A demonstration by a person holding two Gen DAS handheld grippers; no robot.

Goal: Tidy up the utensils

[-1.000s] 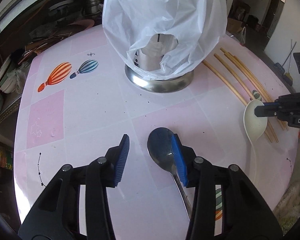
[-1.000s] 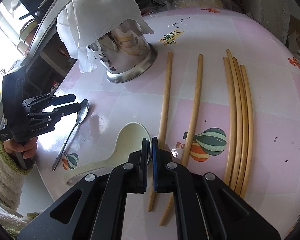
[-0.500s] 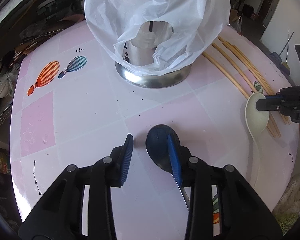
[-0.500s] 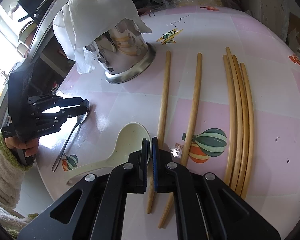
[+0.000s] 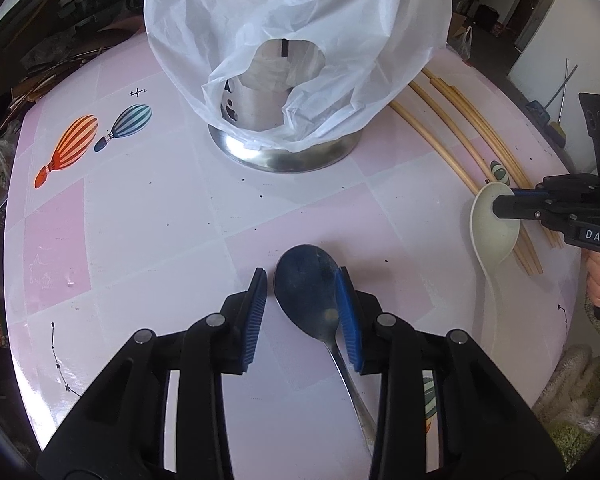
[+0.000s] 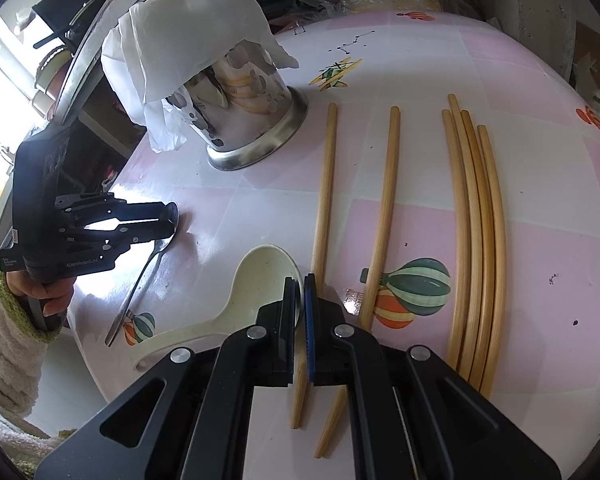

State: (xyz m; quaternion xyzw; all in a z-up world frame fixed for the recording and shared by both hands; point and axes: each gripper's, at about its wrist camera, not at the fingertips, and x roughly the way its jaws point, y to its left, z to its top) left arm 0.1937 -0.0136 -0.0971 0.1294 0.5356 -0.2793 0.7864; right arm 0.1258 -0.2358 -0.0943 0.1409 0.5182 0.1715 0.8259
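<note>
A metal spoon (image 5: 306, 280) lies on the pink table (image 5: 140, 240), handle toward me. My left gripper (image 5: 302, 276) straddles its bowl with the jaws closing. The right pad is at the bowl's edge and a thin gap remains at the left pad. In the right wrist view the left gripper (image 6: 172, 218) sits over the metal spoon (image 6: 148, 268). My right gripper (image 6: 299, 280) is shut on the rim of a cream spoon (image 6: 256, 276), which rests on the table. The left wrist view shows the right gripper (image 5: 496, 206) at the cream spoon (image 5: 492, 236).
A steel utensil holder (image 5: 284, 152) stands at the back under a white plastic bag (image 5: 300, 20). Two wooden chopsticks (image 6: 326, 200) lie apart, and a bundle of several more (image 6: 476, 220) lies further right. The table edge runs just behind the spoons' handles.
The left gripper's jaws have narrowed and now sit on both sides of the metal spoon's bowl, and it has tipped slightly. The right gripper and cream spoon have not moved.
</note>
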